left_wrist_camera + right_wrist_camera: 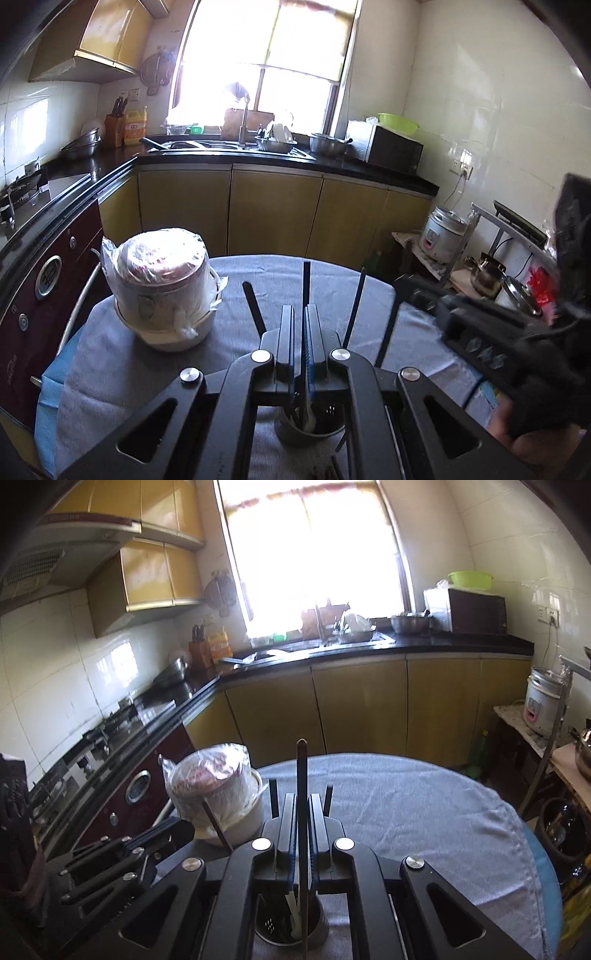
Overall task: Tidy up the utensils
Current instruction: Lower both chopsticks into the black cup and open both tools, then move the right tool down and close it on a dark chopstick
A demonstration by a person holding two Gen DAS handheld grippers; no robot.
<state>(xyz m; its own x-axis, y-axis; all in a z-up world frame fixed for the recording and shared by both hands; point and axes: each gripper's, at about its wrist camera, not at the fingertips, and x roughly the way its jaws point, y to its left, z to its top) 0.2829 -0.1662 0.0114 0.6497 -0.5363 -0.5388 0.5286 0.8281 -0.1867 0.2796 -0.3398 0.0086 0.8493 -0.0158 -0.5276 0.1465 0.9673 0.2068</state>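
Pot (162,284), plastic-wrapped, shiny metal, stands left of holder on grey cloth-covered table (369,295). Left gripper (299,328): fingers pinching thin dark chopstick (306,284) upright above holder (310,424). Holder: dark perforated cylinder, already carrying several sticks and something pale. Right gripper (303,819): fingers pinching brown chopstick (301,775), lower end inside the holder's rim. Judgement: sorting well along; both held sticks left to drop.

Both grippers, the left gripper (300,325) and the right gripper (303,812), are black with round silver screws (340,354) and blue finger pads (307,354). At four o'clock, blurry skin shows, maybe a hand (535,443).
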